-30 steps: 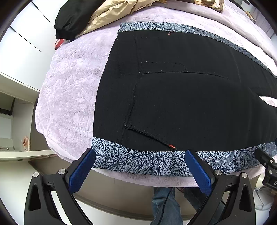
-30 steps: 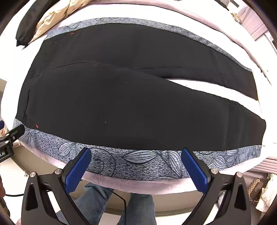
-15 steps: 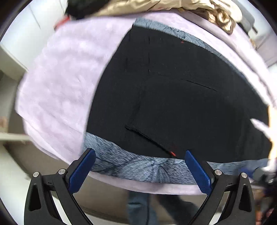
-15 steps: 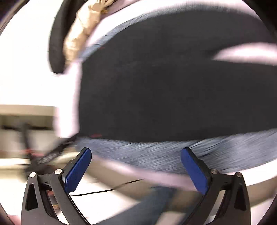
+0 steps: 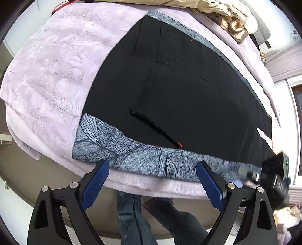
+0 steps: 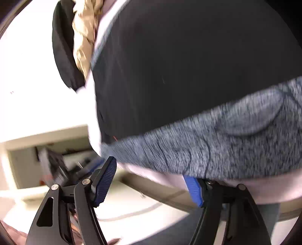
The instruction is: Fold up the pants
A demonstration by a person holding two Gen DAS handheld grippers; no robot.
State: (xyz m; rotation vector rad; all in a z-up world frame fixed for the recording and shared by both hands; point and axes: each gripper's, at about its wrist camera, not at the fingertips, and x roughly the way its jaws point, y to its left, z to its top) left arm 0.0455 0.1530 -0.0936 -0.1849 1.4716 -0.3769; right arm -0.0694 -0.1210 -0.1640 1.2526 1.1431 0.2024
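Observation:
Black pants (image 5: 179,94) with a grey leaf-print side stripe (image 5: 141,156) lie flat on a lilac blanket (image 5: 47,66) over a bed. My left gripper (image 5: 152,164) hovers at the bed's near edge by the waist end. Its jaws are closing, wide apart, with the stripe's edge just ahead and nothing pressed. In the blurred right wrist view the pants (image 6: 188,66) and stripe (image 6: 226,135) fill the frame. My right gripper (image 6: 149,169) sits low at the same near edge, jaws closing. Its right finger (image 6: 193,190) is tucked partly under the overhanging fabric edge, and the pads are not pressing.
Beige and black clothes (image 5: 217,7) are piled at the bed's far side, the same clothes (image 6: 83,37) showing in the right wrist view. A person's legs in jeans (image 5: 135,216) stand below the bed edge. The other gripper's black body (image 5: 273,175) is at the right.
The left gripper came nearer the bed edge and tilted down. The right gripper swung left and dropped to the pants' near edge, and its jaws narrowed markedly.

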